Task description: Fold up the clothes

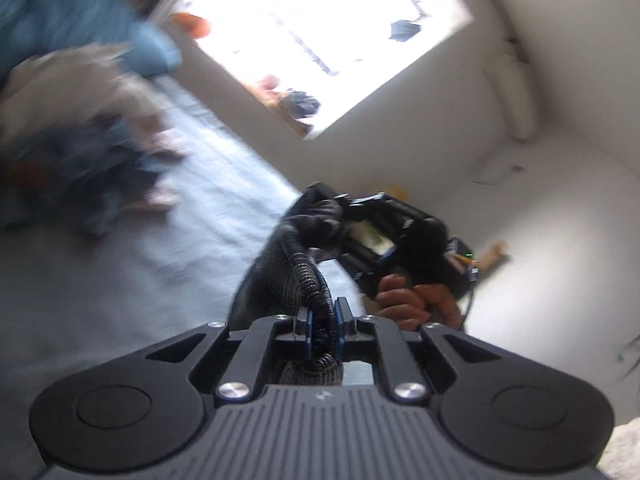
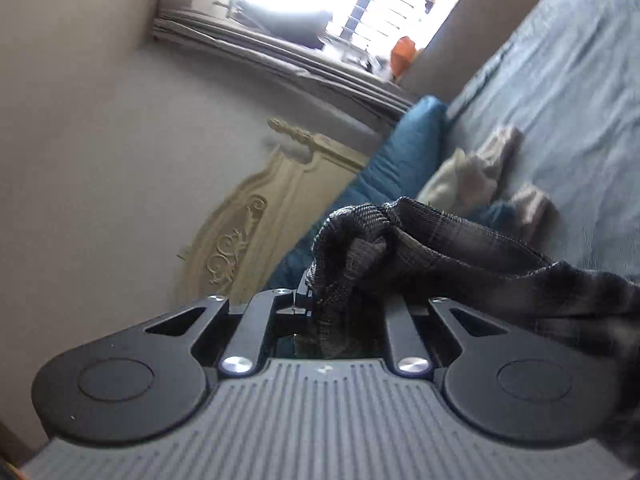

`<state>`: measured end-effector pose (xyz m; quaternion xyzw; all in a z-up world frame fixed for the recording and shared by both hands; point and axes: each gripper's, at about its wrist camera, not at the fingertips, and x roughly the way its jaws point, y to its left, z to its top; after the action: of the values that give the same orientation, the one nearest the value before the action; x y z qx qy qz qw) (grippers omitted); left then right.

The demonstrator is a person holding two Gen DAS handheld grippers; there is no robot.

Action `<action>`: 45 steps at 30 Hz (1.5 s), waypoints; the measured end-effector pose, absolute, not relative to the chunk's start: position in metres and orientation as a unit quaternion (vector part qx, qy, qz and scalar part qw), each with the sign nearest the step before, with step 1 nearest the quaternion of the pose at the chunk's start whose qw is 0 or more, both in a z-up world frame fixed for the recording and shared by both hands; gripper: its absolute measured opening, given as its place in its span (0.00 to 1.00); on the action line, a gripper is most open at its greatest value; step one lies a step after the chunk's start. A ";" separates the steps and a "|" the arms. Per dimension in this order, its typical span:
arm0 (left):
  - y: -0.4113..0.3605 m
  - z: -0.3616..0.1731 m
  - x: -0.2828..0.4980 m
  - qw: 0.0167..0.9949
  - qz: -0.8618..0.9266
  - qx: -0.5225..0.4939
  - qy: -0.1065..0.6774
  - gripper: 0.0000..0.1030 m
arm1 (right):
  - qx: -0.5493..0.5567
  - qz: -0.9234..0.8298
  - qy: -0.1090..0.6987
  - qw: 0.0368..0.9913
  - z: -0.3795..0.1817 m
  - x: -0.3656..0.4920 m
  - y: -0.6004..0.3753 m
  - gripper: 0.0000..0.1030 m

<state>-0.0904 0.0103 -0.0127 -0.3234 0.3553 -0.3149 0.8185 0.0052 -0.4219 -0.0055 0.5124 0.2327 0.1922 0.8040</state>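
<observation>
A dark grey checked garment (image 1: 280, 268) hangs stretched in the air between both grippers, above the bed. My left gripper (image 1: 325, 312) is shut on one bunched edge of it. My right gripper (image 2: 340, 292) is shut on the other edge of the garment (image 2: 460, 240), which drapes away to the right. In the left wrist view the right gripper (image 1: 340, 208) shows ahead, held by a bare hand (image 1: 416, 304), with cloth pinched at its tip.
A bed with a grey-blue cover (image 1: 224, 184) lies below. A blurred pile of beige and blue clothes (image 1: 92, 140) sits on it, also in the right wrist view (image 2: 476, 176). A blue pillow (image 2: 396, 156), a cream carved headboard (image 2: 260, 224) and a bright window (image 1: 320, 28) lie beyond.
</observation>
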 end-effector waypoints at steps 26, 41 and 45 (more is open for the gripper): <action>0.206 -0.329 0.000 0.735 -0.220 -0.286 0.574 0.49 | 0.370 0.014 0.437 0.820 -0.295 0.124 -0.196 0.11; 0.184 -0.326 -0.016 0.787 -0.140 -0.276 0.534 0.14 | 0.394 0.015 0.436 0.809 -0.341 0.152 -0.226 0.11; 0.203 -0.304 -0.043 0.792 -0.122 -0.299 0.518 0.12 | 0.369 0.027 0.449 0.813 -0.345 0.155 -0.222 0.11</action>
<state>-0.0431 0.2026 -0.3038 -0.2988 0.5183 -0.1215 0.7920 0.1549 -0.2216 -0.3452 0.3689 0.4493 0.0272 0.8132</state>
